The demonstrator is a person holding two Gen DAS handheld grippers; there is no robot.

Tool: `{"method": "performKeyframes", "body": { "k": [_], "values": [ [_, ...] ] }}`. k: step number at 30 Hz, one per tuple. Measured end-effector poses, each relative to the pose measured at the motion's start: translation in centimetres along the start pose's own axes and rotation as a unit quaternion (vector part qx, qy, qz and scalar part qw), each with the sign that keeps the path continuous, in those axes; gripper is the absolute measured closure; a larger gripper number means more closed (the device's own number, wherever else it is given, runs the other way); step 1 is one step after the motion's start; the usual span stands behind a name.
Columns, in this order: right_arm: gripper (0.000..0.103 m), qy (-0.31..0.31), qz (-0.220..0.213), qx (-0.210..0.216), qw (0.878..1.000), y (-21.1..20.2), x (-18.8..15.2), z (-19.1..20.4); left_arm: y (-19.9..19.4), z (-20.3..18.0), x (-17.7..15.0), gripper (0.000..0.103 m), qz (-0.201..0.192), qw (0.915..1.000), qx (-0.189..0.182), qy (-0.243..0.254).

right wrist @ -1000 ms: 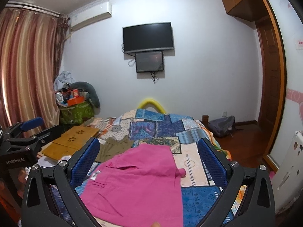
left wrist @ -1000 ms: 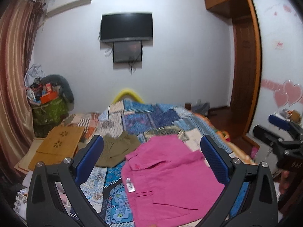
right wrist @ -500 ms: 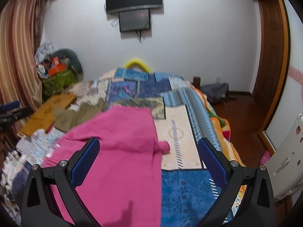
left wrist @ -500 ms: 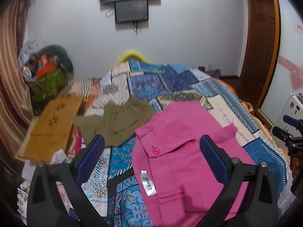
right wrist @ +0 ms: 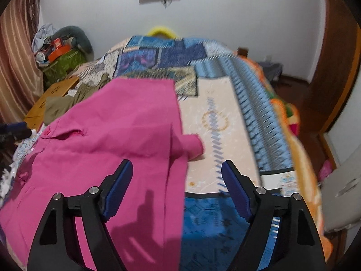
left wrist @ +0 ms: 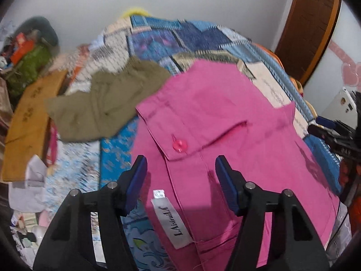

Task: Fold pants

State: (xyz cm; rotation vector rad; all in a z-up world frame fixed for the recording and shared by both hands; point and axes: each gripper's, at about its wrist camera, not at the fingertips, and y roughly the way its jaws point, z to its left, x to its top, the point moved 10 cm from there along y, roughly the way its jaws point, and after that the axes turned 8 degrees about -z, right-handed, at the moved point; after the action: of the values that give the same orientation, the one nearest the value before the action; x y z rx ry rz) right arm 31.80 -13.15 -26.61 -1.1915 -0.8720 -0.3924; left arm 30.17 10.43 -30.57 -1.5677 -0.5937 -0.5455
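Pink pants [left wrist: 225, 122] lie spread on the patchwork bedspread [left wrist: 171, 38], waistband and pink button [left wrist: 179, 145] toward the near left. My left gripper [left wrist: 180, 176] hovers over the waistband near the white label [left wrist: 171, 221]; its jaws are closing, and the cloth under them is not pinched. In the right wrist view the same pants [right wrist: 101, 140] fill the left half. My right gripper [right wrist: 177, 187] hangs over their right edge, jaws closing, gripping nothing. Its fingertips straddle the line where pink cloth meets the blanket [right wrist: 225, 122].
Olive-green shorts [left wrist: 106, 103] lie on the bed left of the pants. A wooden lap tray [left wrist: 29, 122] sits at the bed's left edge, with a cluttered green basket [right wrist: 63, 61] behind. A wooden door [left wrist: 313, 27] stands right. The other gripper [left wrist: 334, 133] shows at the right edge.
Both grippers have dropped and tipped downward toward the bed, so the pants now fill the views. The jaws of both have narrowed from wide open.
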Motion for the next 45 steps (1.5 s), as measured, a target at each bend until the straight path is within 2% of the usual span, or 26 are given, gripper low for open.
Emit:
{"method": "performKeyframes", "body": {
  "k": [4,7,9,11,13,15,18,21,23,25,28,34,37,40,43,45],
  "values": [
    [0.032,0.000,0.024,0.031,0.999,1.8,-0.3,1.0,1.6,0.3,-1.2,0.049,0.032,0.9994,-0.004,-0.014],
    [0.039,-0.014,0.035,0.037,0.999,3.3,-0.4,1.5,2.6,0.3,-2.0,0.059,0.053,0.9973,-0.031,-0.042],
    [0.050,-0.021,0.045,0.043,0.998,4.2,-0.6,1.7,2.7,0.3,-2.1,0.061,0.055,0.9961,-0.042,-0.054],
    [0.055,-0.023,0.057,0.047,0.997,5.2,-1.0,1.6,2.8,0.3,-2.0,0.065,0.055,0.9957,-0.049,-0.057],
    [0.063,-0.014,0.067,0.063,0.996,5.9,-1.2,1.6,2.9,0.2,-1.8,0.072,0.053,0.9959,-0.050,-0.054],
    [0.082,-0.006,0.069,0.080,0.994,6.1,-1.2,1.7,3.0,-0.2,-1.6,0.075,0.051,0.9968,-0.044,-0.042],
    [0.093,-0.006,0.069,0.098,0.993,6.1,-1.3,2.1,3.3,-0.6,-1.3,0.081,0.046,0.9983,-0.030,-0.022],
    [0.096,-0.022,0.073,0.090,0.993,6.3,-1.6,2.2,3.6,-0.9,-0.9,0.092,0.043,0.9987,-0.025,-0.007],
    [0.098,-0.048,0.069,0.065,0.994,6.3,-1.5,2.0,4.1,-1.6,-0.4,0.096,0.048,0.9982,-0.035,0.003],
    [0.098,-0.066,0.066,0.042,0.995,6.0,-1.8,1.4,4.6,-2.3,0.0,0.096,0.052,0.9979,-0.036,0.015],
    [0.099,-0.046,0.073,0.028,0.996,5.8,-2.1,-0.2,5.6,-3.2,0.8,0.096,0.058,0.9973,-0.033,0.029],
    [0.100,0.009,0.086,0.027,0.996,3.9,-3.9,-2.3,6.3,-3.3,0.7,0.095,0.070,0.9968,-0.037,0.015],
    [0.100,0.006,0.091,0.032,0.995,3.2,-4.1,-2.1,5.3,-2.8,0.3,0.095,0.080,0.9957,-0.047,0.000],
    [0.098,0.008,0.085,0.040,0.996,2.2,-3.3,-2.0,3.9,-1.8,0.5,0.094,0.074,0.9966,-0.035,-0.010],
    [0.090,0.015,0.063,0.027,0.998,0.8,-1.5,-3.0,2.6,-0.6,1.4,0.094,0.058,0.9976,-0.030,-0.022],
    [0.067,0.030,0.048,0.024,0.998,0.2,0.2,-3.9,2.2,0.1,2.3,0.094,0.047,0.9979,-0.030,-0.032]
  ]
}}
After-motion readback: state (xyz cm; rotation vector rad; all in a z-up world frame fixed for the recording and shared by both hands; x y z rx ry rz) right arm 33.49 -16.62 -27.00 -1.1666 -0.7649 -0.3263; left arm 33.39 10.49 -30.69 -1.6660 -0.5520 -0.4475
